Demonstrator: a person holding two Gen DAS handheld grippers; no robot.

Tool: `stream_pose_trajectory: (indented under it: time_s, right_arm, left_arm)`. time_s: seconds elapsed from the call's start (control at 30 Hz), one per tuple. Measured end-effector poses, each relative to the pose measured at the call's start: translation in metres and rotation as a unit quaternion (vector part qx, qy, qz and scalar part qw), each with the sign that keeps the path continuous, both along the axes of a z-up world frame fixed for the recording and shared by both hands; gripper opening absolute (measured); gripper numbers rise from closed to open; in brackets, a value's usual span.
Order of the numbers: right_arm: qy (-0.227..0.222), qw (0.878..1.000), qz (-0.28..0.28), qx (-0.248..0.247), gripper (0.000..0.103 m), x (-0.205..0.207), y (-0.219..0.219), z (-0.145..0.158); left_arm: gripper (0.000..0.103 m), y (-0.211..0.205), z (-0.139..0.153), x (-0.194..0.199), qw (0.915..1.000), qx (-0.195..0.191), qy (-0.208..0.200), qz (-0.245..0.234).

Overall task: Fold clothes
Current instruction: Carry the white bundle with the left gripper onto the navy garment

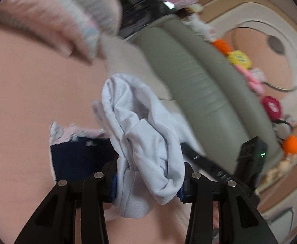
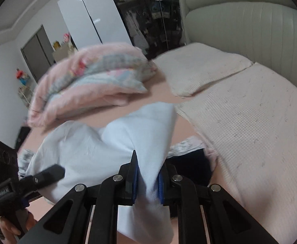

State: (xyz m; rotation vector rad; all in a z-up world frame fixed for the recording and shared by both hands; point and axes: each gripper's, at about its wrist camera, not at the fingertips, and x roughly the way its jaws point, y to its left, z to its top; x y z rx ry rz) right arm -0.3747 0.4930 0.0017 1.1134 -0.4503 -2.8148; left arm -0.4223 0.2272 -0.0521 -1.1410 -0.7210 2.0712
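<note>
With both the left claw and the right claw clamped on the bunched white garment at frame centre above the bed, we judge the next move is spreading it flat.

Your grippers are all black plastic: the left gripper and right gripper each have triangular cut-out arms, shiny silver pivot screws and blue pads. There's white lettering on the handle, too blurry to read.
</note>
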Motion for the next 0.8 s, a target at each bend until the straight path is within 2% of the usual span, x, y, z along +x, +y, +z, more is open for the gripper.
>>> stream_pose_trajectory:
  time_s: [0.1,0.13,0.17,0.2,0.23,0.33,0.4,0.43,0.47,0.57,0.63,0.7,0.8]
  right_arm:
    - [-0.048,0.999,-0.014,0.007,0.018,-0.026,0.019,-0.066]
    - [-0.093,0.996,-0.02,0.001,0.02,-0.035,0.024,-0.085]
    - [-0.11,0.993,-0.015,-0.032,0.02,-0.041,0.031,-0.092]
    - [-0.101,0.994,-0.016,-0.047,0.02,-0.042,0.036,-0.085]
    - [-0.081,0.995,-0.017,-0.052,0.02,-0.042,0.04,-0.071]
    - [-0.001,0.998,-0.035,-0.048,0.029,-0.031,0.05,-0.031]
    - [0.018,0.998,-0.053,-0.037,0.03,-0.024,0.054,-0.022]
    - [0.007,0.998,-0.051,-0.035,0.03,-0.025,0.053,-0.028]
    - [-0.004,0.998,-0.05,-0.033,0.03,-0.026,0.052,-0.034]
    - [-0.052,0.998,-0.042,-0.022,0.03,-0.04,0.041,-0.058]
    - [-0.071,0.997,-0.041,-0.006,0.03,-0.049,0.032,-0.07]
    - [-0.081,0.996,-0.036,0.002,0.03,-0.057,0.025,-0.079]
    - [-0.072,0.996,-0.039,0.016,0.031,-0.055,0.024,-0.079]
  left_arm:
    - [0.058,0.004,-0.068,-0.011,0.993,-0.065,-0.099,-0.011]
    - [0.06,-0.002,-0.066,-0.008,0.9937,-0.063,-0.092,-0.002]
    - [0.06,-0.009,-0.059,-0.003,0.9953,-0.058,-0.078,0.009]
    - [0.06,-0.017,-0.053,0.001,0.9964,-0.052,-0.064,0.02]
    - [0.06,-0.024,-0.035,0.007,0.9962,-0.069,-0.027,0.046]
    - [0.06,-0.021,0.018,0.019,0.9907,-0.087,0.089,0.056]
    - [0.059,0.006,0.034,0.016,0.9859,-0.109,0.127,0.002]
    - [0.053,0.021,0.033,0.012,0.984,-0.119,0.13,-0.023]
    - [0.041,0.036,0.03,0.008,0.9817,-0.129,0.132,-0.048]
    - [0.023,0.044,0.001,0.003,0.9744,-0.183,0.11,-0.071]
    - [0.022,0.048,-0.018,0.0,0.9674,-0.219,0.095,-0.085]
    - [0.022,0.039,-0.024,-0.003,0.9706,-0.217,0.081,-0.065]
    - [0.022,0.028,-0.024,-0.007,0.9776,-0.2,0.051,-0.039]
